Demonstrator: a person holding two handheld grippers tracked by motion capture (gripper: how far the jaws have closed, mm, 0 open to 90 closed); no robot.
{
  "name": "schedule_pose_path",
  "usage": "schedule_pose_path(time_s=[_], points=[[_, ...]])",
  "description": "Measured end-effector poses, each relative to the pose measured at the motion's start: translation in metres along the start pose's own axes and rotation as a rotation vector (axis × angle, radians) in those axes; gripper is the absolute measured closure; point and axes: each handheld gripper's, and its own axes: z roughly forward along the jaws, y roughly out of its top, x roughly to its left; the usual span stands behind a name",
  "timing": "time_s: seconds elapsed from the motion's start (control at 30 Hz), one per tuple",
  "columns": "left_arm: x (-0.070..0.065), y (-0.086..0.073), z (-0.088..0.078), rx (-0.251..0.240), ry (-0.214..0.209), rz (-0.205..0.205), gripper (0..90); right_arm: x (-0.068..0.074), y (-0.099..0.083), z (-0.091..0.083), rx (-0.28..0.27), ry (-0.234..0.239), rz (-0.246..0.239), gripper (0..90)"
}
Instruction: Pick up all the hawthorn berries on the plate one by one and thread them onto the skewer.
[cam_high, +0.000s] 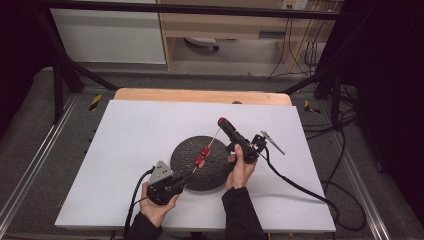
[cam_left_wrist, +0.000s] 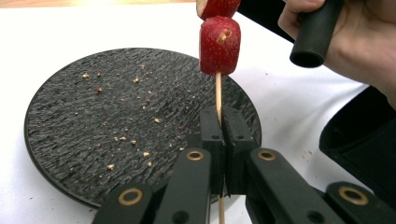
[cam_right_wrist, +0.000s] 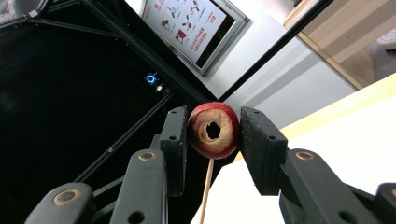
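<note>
Left gripper: your left gripper (cam_left_wrist: 219, 126) is clamped on the lower end of the wooden skewer (cam_left_wrist: 218, 91), its two pads pressed together around the stick, low over the near edge of the plate.
Right gripper: your right gripper (cam_right_wrist: 214, 135) grips a cored red fruit slice (cam_right_wrist: 214, 130) between its pads, one pad on each side; the far end of the skewer meets this slice from below.
Skewer: it runs as one slanted line from your left gripper (cam_high: 187, 176) up to your right gripper (cam_high: 221, 121), lifted clear above the plate.
Threaded pieces: two red fruit chunks (cam_high: 202, 155) sit on the stick near its middle, just beside each other; from the left gripper's camera the nearer chunk (cam_left_wrist: 220, 45) shows a cut face, and the next one touches it from above.
Plate: the dark textured plate (cam_left_wrist: 93, 135) lies on the white board (cam_high: 135, 145), sprinkled with small crumbs, directly under the skewer.
In the way: your right hand (cam_left_wrist: 359, 37) and its black handle stand close beside the threaded chunks.
Around: cables trail off both grippers across the board; a wooden tabletop edge (cam_high: 200, 96) shows behind it.
</note>
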Motion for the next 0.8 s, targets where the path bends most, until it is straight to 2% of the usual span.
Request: schedule_pose_path(time_s=[0.13,0.47,0.63,0.8], points=[[-0.003,0.002,0.004,-0.019,0.0,-0.022,87.9,0.0,0.0,0.0,-0.004,0.005,0.007,63.3],[-0.011,0.008,0.016,-0.03,0.009,-0.034,87.9,0.003,0.001,-0.002,-0.016,0.019,0.015,63.5],[-0.012,0.007,0.015,-0.05,0.013,-0.033,88.0,0.004,0.002,-0.003,-0.018,0.021,0.013,63.6],[-0.015,0.004,0.011,-0.064,0.046,-0.034,88.0,0.002,0.002,-0.001,-0.029,0.019,0.021,63.7]])
